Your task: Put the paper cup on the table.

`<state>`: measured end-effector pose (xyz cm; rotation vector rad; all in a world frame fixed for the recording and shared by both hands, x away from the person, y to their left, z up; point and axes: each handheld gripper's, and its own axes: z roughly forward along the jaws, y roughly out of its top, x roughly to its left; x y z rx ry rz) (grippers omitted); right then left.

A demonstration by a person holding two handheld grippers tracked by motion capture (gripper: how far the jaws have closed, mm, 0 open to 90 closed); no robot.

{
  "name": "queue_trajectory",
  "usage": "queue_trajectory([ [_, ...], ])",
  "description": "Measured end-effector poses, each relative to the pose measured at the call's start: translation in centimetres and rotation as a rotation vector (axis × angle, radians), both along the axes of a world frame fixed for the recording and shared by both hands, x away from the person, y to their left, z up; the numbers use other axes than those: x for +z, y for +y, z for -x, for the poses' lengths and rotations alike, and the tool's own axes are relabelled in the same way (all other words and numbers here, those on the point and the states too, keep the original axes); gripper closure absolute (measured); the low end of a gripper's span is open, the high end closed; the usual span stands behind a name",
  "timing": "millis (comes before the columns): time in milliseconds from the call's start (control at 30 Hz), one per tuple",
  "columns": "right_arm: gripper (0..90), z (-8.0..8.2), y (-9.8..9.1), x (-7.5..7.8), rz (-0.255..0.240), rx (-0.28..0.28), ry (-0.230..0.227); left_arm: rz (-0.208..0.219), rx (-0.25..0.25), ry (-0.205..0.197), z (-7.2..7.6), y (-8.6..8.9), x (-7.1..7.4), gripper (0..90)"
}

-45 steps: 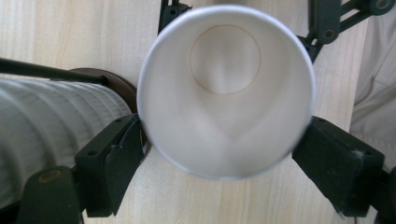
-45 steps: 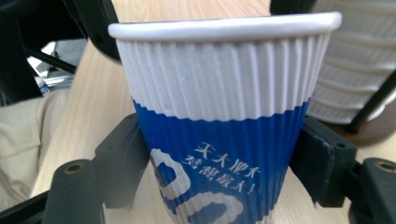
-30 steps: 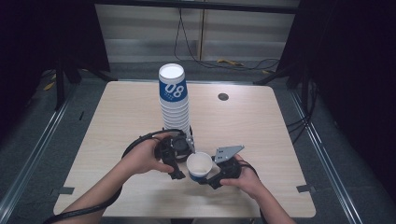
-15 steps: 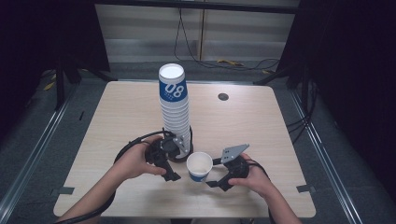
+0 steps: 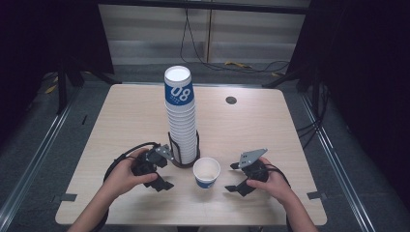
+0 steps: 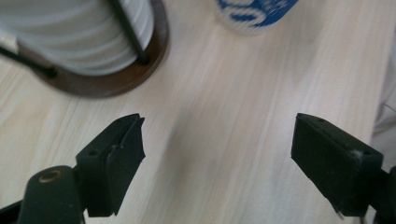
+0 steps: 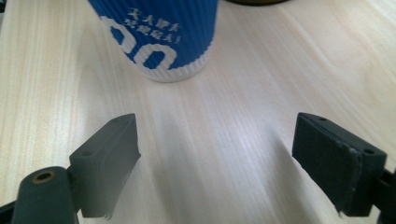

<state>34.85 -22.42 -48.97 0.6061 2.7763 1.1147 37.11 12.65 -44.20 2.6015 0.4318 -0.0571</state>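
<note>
The high view looks forward and down on the whole table (image 5: pixel 125 116) from the person's side. The left gripper view sits low and close over the wood, facing the cup stack (image 6: pixel 79 32) in its holder. The right gripper view, equally close, faces the single cup (image 7: pixel 159 37), which all three views share

Lab or recording studio setup. Bare wooden table (image 5: pixel 125 116) on grey floor, black curtains (image 5: pixel 43 38) both sides. Loose cables (image 5: pixel 212 58) trail along the back wall.
</note>
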Motion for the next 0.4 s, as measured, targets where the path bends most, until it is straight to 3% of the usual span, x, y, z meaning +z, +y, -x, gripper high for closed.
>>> queue_trajectory([
  [167,14.2,0.0,-0.1,0.0,0.000,-0.003,-0.003,0.036,0.027,0.003,0.1,1.3,-1.1,16.9],
  [200,14.2,0.0,-0.1,0.0,0.000,-0.002,-0.001,0.063,0.054,0.005,0.3,1.3,-1.3,16.9],
  [267,14.3,0.0,-0.1,0.0,0.008,-0.006,-0.005,0.080,0.049,-0.009,0.2,1.8,-1.5,16.9],
  [300,14.2,0.0,0.0,0.0,0.003,-0.009,-0.006,0.118,0.075,-0.009,0.3,1.9,-1.7,16.9],
  [333,14.3,0.0,-0.1,0.0,-0.001,-0.004,-0.005,0.128,0.082,-0.008,0.3,2.0,-1.8,16.8],
  [400,14.3,0.0,0.0,-0.1,0.002,-0.004,-0.005,0.111,0.077,-0.018,0.2,2.3,-1.9,16.8],
])
